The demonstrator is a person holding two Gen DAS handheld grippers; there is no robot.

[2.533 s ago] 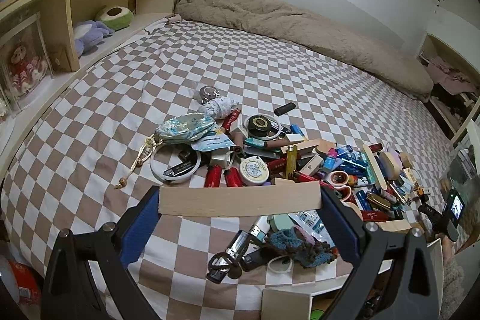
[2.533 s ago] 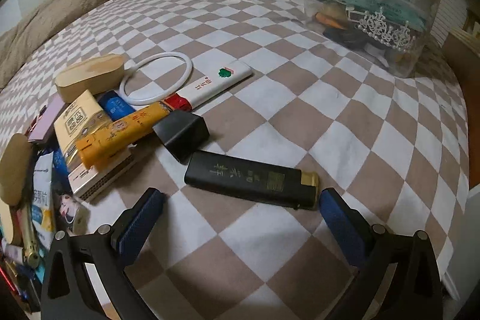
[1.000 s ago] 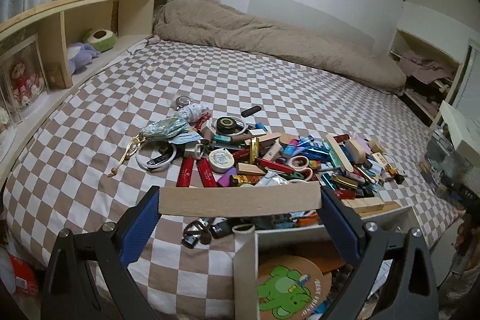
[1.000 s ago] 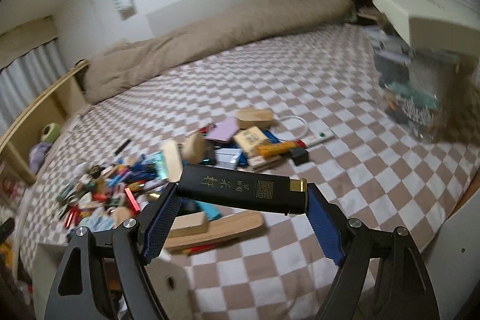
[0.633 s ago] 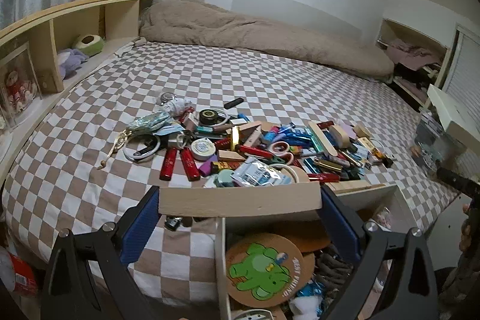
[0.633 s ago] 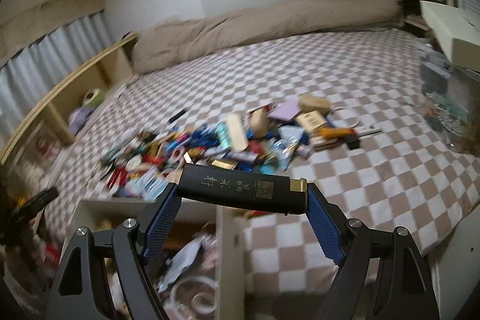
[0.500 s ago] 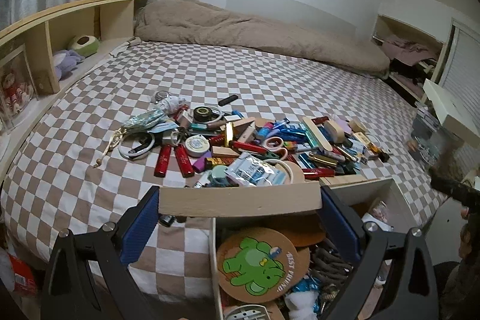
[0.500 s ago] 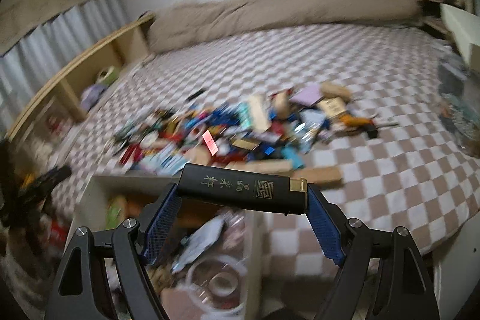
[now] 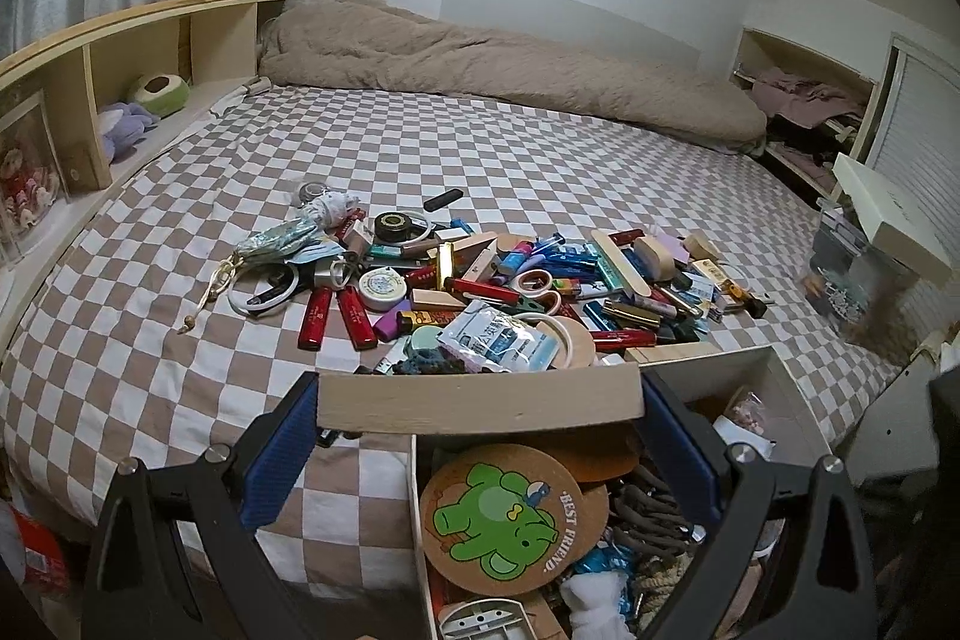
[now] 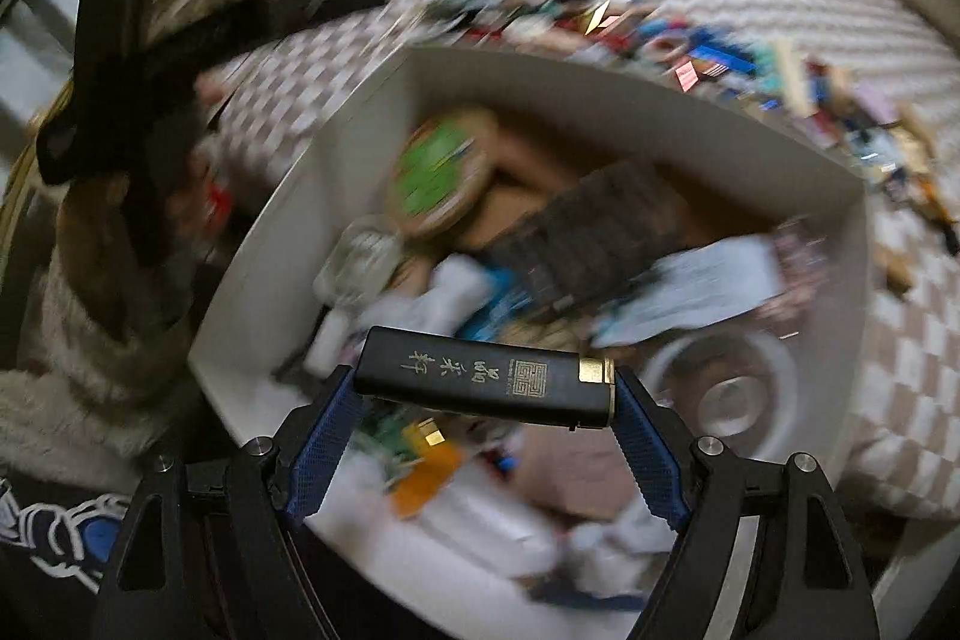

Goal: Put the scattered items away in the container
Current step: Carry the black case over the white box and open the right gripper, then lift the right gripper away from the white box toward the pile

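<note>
**Both grippers over the box now, drop time**

Since a couple of seconds ago the right gripper has lifted the black lighter off the bed and swung it over the container, and the left one has pulled back from the pile to the box edge.

Going left to right: the left gripper (image 9: 480,403) has its blue-padded fingers (image 9: 279,451) clamped on the two ends of a pale wooden slat (image 9: 480,394), flat, plain, matte grain. It hangs over the near corner of the container (image 9: 702,353), a white-walled box at the edge of the checkered bed (image 9: 540,148). Inside sits a round cork coaster with a green elephant (image 9: 513,517), plus cords and soft odds and ends. Behind it, the pile of scattered items (image 9: 480,280) is mostly small hard stuff: glossy red tubes, tape rolls, crinkly foil packets.

The right gripper (image 10: 483,394) grips a black lighter (image 10: 483,385) end to end, a smooth slim bar with gold lettering and a gold cap. It hangs above the box interior (image 10: 600,100); the view is badly blurred.

My read: this is the drop step for both. Next call is just opening the fingers over the box, then going back for more, since plenty remains.
</note>
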